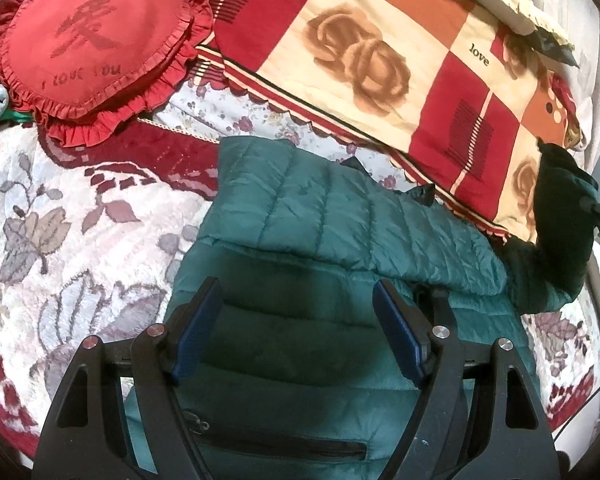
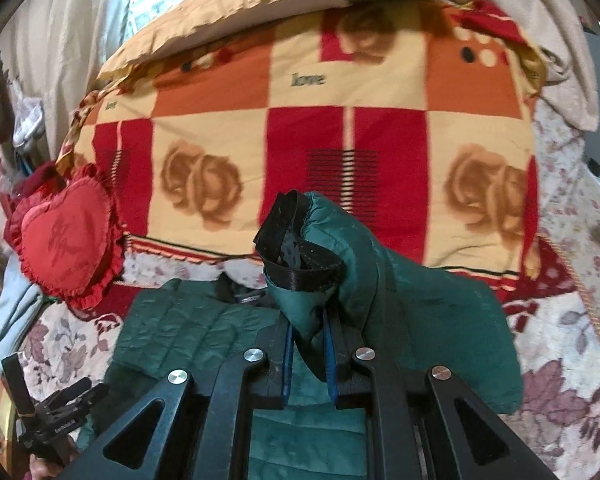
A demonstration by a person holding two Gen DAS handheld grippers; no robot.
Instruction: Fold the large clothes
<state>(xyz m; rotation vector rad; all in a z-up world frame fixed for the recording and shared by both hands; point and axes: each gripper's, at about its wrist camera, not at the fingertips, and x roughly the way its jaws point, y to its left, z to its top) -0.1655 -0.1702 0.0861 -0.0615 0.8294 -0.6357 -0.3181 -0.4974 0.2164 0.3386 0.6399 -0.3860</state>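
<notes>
Right now the quilted dark-green puffer jacket (image 1: 340,216) is lying spread across the bed, its body facing up with a black zipped pocket (image 1: 276,446) showing near my left side. One quilted sleeve is lying folded across the chest, running toward the far left corner of the jacket. The other sleeve (image 2: 364,264) is hanging lifted above the jacket body, its black-lined cuff (image 2: 296,248) standing up and gaping open.

My right tongs (image 2: 308,356) are pinching that lifted sleeve just below the cuff, blue pads pressed tight against the green fabric on both sides. From the left view, the same raised sleeve is showing as a dark shape at the right edge, off the bed surface. My left tongs (image 1: 296,332) are hovering over the middle of the jacket with the pads standing wide apart, nothing between them but open air above the cloth.

Under the jacket, the cream bedspread with mauve leaves and dark red patches (image 1: 80,240) is covering the mattress. Beyond the jacket's collar end, a folded blanket in red, orange and cream checks with brown roses (image 2: 312,128) is lying along the bed. Beside it, a red heart-shaped frilled cushion (image 1: 96,52) is resting against the blanket's left end.
</notes>
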